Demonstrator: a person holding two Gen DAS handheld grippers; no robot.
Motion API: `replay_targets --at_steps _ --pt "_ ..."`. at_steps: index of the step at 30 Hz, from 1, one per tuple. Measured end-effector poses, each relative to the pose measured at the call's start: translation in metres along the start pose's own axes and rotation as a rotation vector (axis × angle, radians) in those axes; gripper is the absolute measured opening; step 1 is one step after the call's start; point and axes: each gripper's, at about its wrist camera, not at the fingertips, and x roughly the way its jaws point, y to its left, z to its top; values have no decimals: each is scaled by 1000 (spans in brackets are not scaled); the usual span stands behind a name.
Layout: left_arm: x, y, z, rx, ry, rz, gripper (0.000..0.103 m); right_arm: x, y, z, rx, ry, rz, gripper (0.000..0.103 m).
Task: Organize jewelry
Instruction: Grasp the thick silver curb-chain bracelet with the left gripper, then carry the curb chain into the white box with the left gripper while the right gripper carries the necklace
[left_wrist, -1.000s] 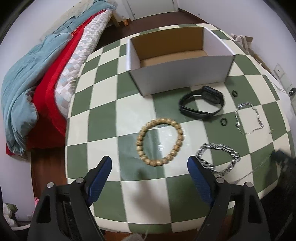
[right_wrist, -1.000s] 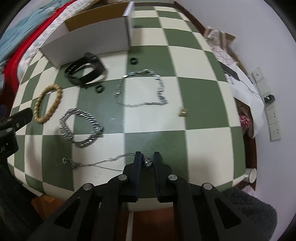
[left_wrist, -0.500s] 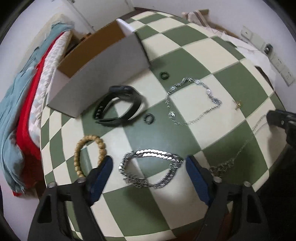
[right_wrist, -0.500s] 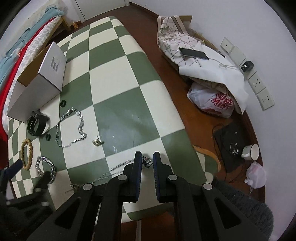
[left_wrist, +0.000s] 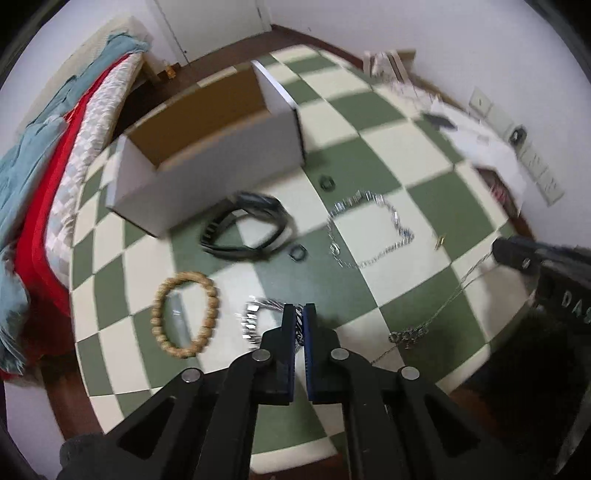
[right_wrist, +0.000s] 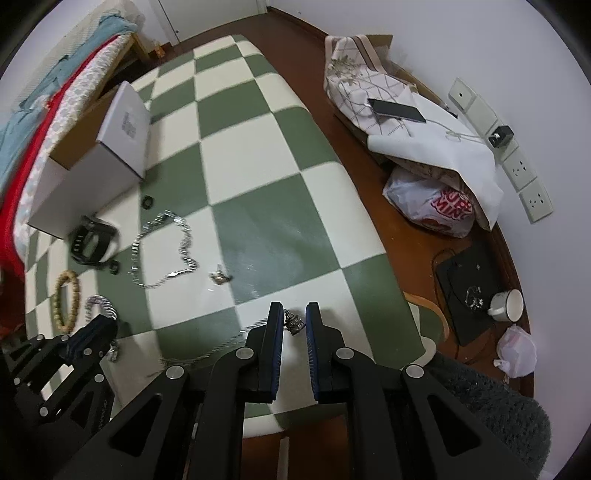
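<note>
My left gripper (left_wrist: 300, 314) is shut on the thick silver curb-chain bracelet (left_wrist: 255, 319) near the table's front edge. My right gripper (right_wrist: 294, 314) is shut on the pendant (right_wrist: 294, 322) of a thin silver necklace (left_wrist: 436, 317), whose chain trails left across the table. A wooden bead bracelet (left_wrist: 184, 319), a black watch band (left_wrist: 245, 230), a silver link chain (left_wrist: 369, 230), two small black rings (left_wrist: 297, 254) and a small gold piece (left_wrist: 439, 242) lie on the checked table. A white open box (left_wrist: 207, 144) stands at the back.
A bed with red and blue covers (left_wrist: 48, 155) lies left of the table. On the floor at right are bags (right_wrist: 432, 206), a phone (right_wrist: 397, 109) and a mug (right_wrist: 506, 304). The table's right edge (right_wrist: 369, 236) is close to my right gripper.
My left gripper has closed from wide open onto the thick silver bracelet. My right gripper stays shut on the pendant, its jaws slightly wider apart, and has shifted little.
</note>
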Motion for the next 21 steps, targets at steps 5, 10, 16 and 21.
replay_targets --at_steps 5,10,16,21 --pt "-35 26 7 -72 -54 -38 1 -29 15 4 -31 -27 74 13" --pt "-63 51 13 -141 -100 -77 1 -60 34 13 -48 -52 152 13" --pt "-87 70 28 -183 -148 -107 1 -100 64 23 -104 -100 208 13" --pt "-108 88 56 -202 -200 -129 1 -127 83 39 -156 -136 215 13"
